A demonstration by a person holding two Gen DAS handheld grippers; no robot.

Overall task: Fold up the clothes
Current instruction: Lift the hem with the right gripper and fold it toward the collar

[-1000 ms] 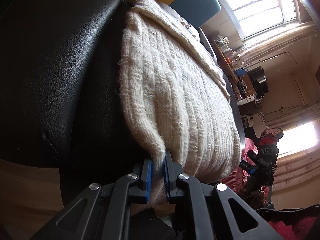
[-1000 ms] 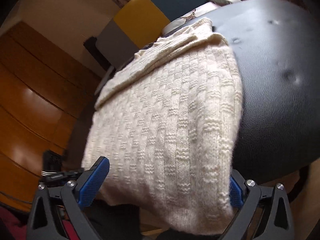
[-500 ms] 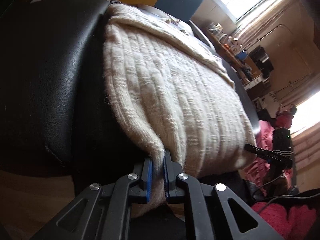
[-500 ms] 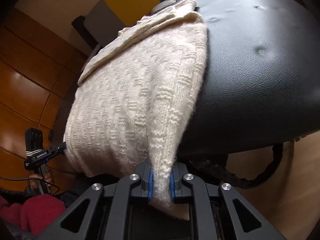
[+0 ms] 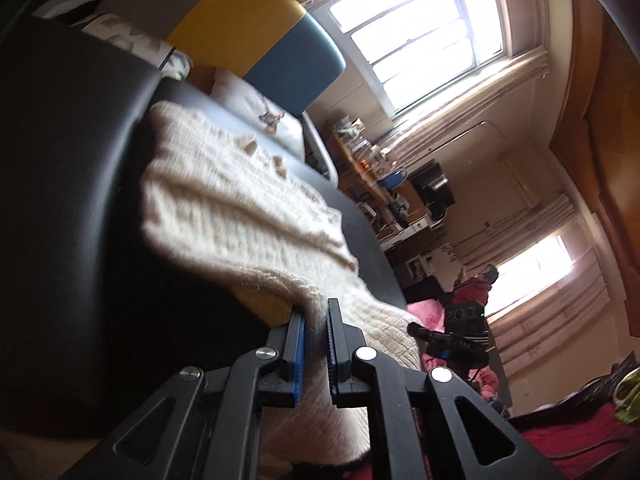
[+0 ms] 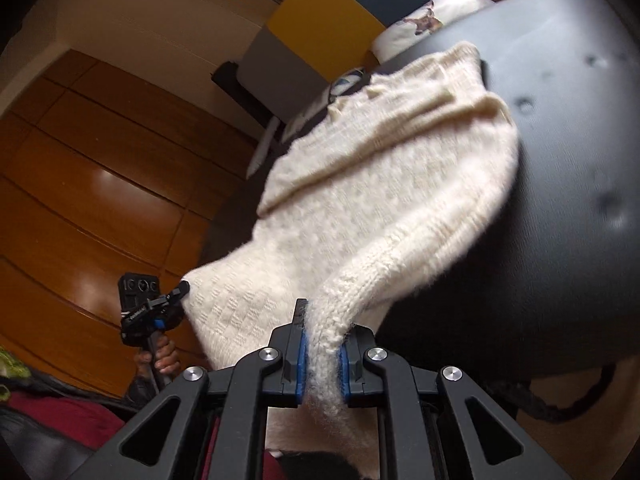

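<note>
Lifting the near hem for the fold

My left tool [image 5: 316, 344] and right tool [image 6: 322, 354] both clamp the cream sweater [image 6: 360, 208]; next I carry it forward evenly over the black cushion [image 6: 560, 200]

Black cushion [image 6: 560, 208] bare right of the sweater [image 6: 380, 200]; bare again on its left side [image 5: 72, 200]. Far end blocked: pillow [image 5: 256, 116] just beyond the sweater, headboard [image 5: 296, 76] behind it. Left gripper [image 6: 154, 312] hangs off the sweater's near-left corner, wardrobe [image 6: 80, 184] behind.
</note>
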